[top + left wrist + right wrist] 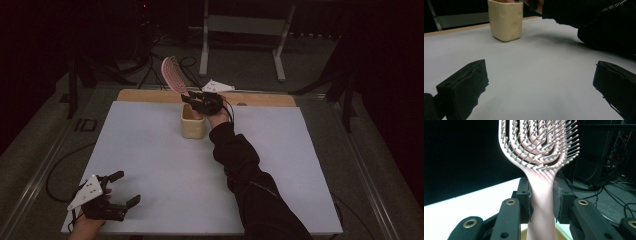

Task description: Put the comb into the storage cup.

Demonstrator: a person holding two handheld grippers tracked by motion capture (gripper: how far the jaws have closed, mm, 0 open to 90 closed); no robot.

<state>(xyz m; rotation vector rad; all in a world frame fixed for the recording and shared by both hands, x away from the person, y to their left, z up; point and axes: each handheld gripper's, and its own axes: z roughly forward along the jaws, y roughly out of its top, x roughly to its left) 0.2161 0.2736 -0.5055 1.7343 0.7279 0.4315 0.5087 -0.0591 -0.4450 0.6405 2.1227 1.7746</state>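
Observation:
A pink hairbrush (173,75) stands tilted with its handle down inside a cream cup (192,124) at the table's far middle. My right gripper (198,102) is shut on the brush's handle just above the cup's rim. In the right gripper view the pads clamp the pink handle (541,202) from both sides, the bristled head (541,142) rises above, and the cup's rim (564,235) shows below. My left gripper (126,189) rests low at the table's near left corner, jaws wide apart with nothing between them. The left gripper view looks across the sheet at the cup (505,20).
A white sheet (160,170) covers the table, with a wooden strip (150,95) along the far edge. A white paper (217,86) lies behind the cup. A metal stand (245,30) and cables sit on the dark floor beyond. A dark sleeve (250,185) crosses the sheet's right half.

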